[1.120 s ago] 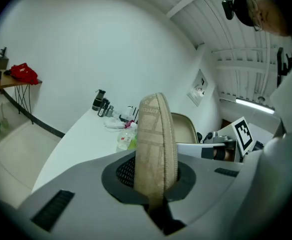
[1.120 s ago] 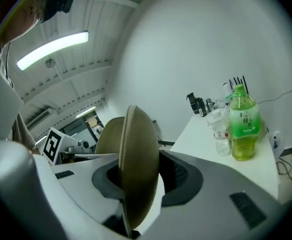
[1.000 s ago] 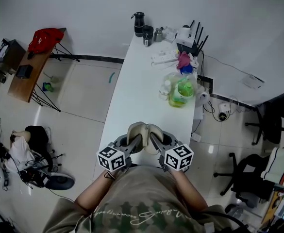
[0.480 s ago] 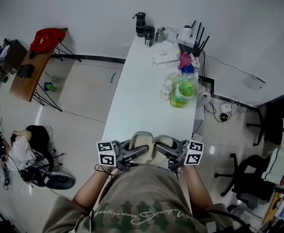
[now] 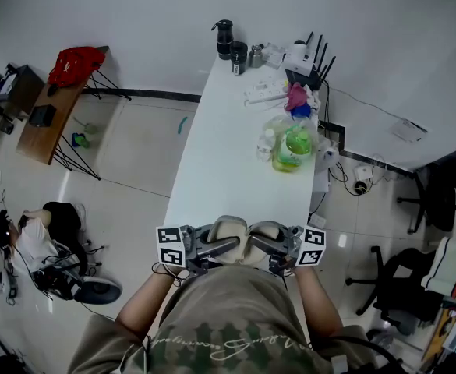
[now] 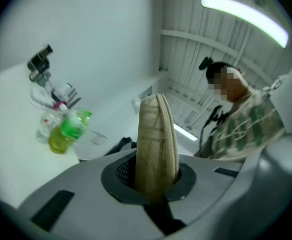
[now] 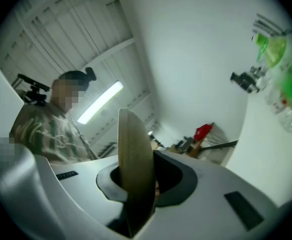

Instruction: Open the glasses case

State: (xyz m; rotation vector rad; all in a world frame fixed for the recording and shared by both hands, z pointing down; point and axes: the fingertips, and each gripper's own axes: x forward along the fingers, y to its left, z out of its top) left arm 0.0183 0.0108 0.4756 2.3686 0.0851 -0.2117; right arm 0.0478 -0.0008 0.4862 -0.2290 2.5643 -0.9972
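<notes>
1. Since opening needs opposing pulls, left gripper [image 6: 154, 186] pinches one shell of the glasses case [image 5: 229, 228], right gripper [image 7: 141, 189] the other.
2. Glasses case is held at 6 o'clock, over worktop's [image 5: 228, 146] near end, looks parted.

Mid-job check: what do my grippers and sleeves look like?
Left gripper and right gripper: grey moulded shells, dark round jaw sockets, each with a white cube bearing black square markers. Shirt: olive, pale pattern, short sleeves.
</notes>
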